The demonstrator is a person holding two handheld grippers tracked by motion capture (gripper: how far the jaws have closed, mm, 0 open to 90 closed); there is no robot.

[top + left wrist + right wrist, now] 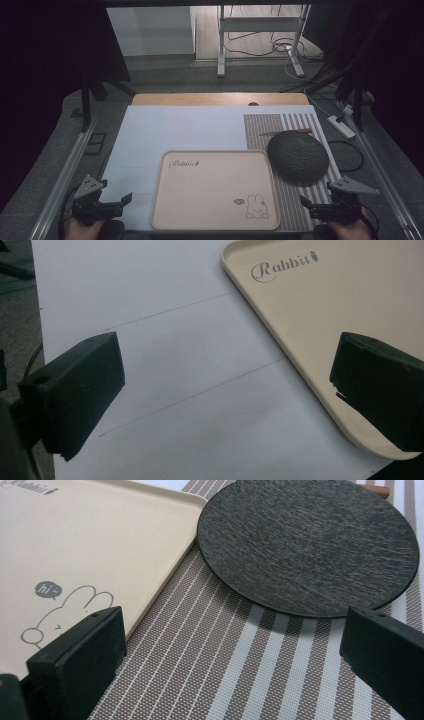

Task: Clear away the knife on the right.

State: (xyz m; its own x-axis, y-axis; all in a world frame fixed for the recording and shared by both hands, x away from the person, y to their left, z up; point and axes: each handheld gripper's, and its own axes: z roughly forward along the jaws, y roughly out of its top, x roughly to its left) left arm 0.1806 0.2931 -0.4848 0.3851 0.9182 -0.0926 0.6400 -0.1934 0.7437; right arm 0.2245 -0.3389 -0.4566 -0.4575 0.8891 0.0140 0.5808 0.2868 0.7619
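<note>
Tray lies between 2 open tools.

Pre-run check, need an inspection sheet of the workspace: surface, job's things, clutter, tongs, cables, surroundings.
Surface: white sheet on a wooden table; striped mat at right.
Job's things: beige rabbit tray empty, flat; dark round plate on the mat beside the tray, not overlapping it.
Clutter: thin stick-like item behind the plate, unclear.
Tongs: left tongs and right tongs open, holding nothing.
Cables: loose on the floor beyond the table; power strip at right.
Surroundings: dark curtains, metal frame rails.
</note>
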